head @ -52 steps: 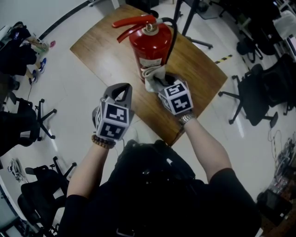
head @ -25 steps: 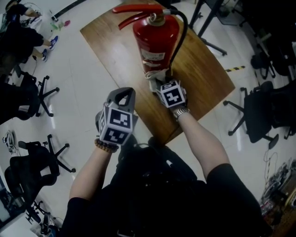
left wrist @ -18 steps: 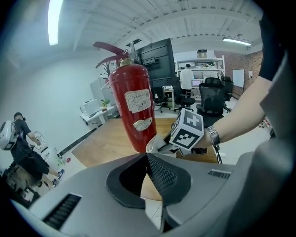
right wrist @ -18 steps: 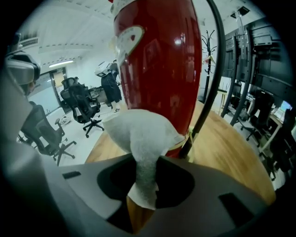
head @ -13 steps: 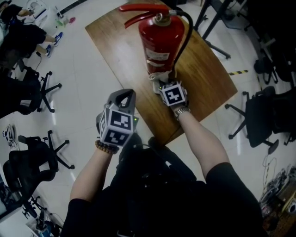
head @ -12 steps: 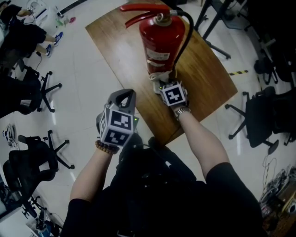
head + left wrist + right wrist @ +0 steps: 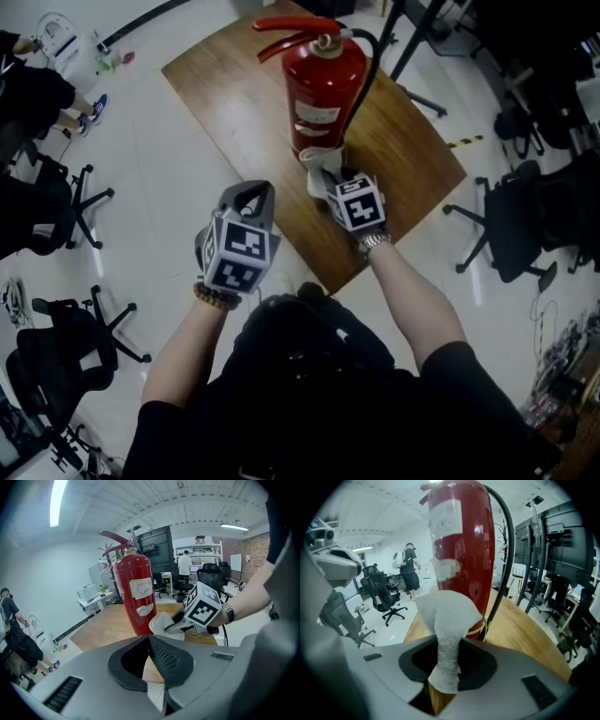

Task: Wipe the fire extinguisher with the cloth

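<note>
Gripping a white cloth [image 7: 447,620] by its lower end, the right gripper [image 7: 449,665] has both fingers clenched on the fabric. The free end fans upward just ahead of the fingertips. Directly beyond them stands the red fire extinguisher [image 7: 323,94], upright on the wooden table [image 7: 225,84]. The cloth sits against the lowest part of the cylinder, probably touching it, though the wide-angle right gripper view does not settle the contact. A black hose [image 7: 364,66] runs down the cylinder's side, to the right of the fingers. A white label [image 7: 317,114] is fixed to the cylinder above the cloth, and the red lever [image 7: 281,23] sits on top. The left gripper [image 7: 247,193] is held off the table, over the pale floor [image 7: 159,178] near the table's edge. Its fingers are pressed together with nothing between them. Ahead of its fingertips is the extinguisher, well apart, and ahead to their right is the right gripper's marker cube [image 7: 202,609]. A wristwatch [image 7: 375,242] shows on the right wrist and a bead bracelet [image 7: 214,298] on the left. Office chairs [image 7: 506,220] stand around the table.
</note>
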`<state>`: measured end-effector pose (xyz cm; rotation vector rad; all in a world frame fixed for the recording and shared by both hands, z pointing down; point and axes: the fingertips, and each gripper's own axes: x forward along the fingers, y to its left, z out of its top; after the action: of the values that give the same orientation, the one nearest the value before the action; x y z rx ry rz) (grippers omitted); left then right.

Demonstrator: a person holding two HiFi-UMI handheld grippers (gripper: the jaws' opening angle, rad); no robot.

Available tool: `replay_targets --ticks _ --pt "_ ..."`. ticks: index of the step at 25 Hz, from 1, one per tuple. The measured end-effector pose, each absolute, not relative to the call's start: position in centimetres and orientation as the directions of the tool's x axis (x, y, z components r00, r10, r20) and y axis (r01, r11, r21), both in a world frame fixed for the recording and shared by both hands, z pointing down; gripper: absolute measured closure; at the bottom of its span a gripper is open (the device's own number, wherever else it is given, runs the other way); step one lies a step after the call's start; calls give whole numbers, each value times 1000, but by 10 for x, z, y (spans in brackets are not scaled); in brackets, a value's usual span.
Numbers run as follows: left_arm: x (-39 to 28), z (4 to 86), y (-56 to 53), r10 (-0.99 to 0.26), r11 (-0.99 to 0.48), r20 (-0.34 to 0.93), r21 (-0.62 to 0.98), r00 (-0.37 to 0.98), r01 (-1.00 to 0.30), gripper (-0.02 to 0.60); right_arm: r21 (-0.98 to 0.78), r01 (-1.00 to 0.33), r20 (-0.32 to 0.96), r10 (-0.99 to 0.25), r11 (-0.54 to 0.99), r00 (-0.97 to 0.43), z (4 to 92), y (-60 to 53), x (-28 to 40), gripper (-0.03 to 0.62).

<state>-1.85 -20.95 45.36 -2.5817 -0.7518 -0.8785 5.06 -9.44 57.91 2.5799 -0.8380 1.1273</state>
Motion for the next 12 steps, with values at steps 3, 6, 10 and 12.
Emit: replay_targets --ticks 3,6,10,12 --pt "-21 446 -208 414 -793 614 -120 672 597 581 -26 -560 686 -422 -828 592 546 -93 40 479" --pt "-25 440 -209 441 -779 595 -120 672 616 581 -12 -541 648 -418 -841 636 516 -88 31 479" --pt "-33 432 -208 476 -756 577 -118 664 644 581 6 -513 588 -412 -859 697 472 -83 24 479" --pt "-39 429 -208 491 -744 570 -119 659 658 581 21 -501 560 -405 -865 723 452 -81 20 479"
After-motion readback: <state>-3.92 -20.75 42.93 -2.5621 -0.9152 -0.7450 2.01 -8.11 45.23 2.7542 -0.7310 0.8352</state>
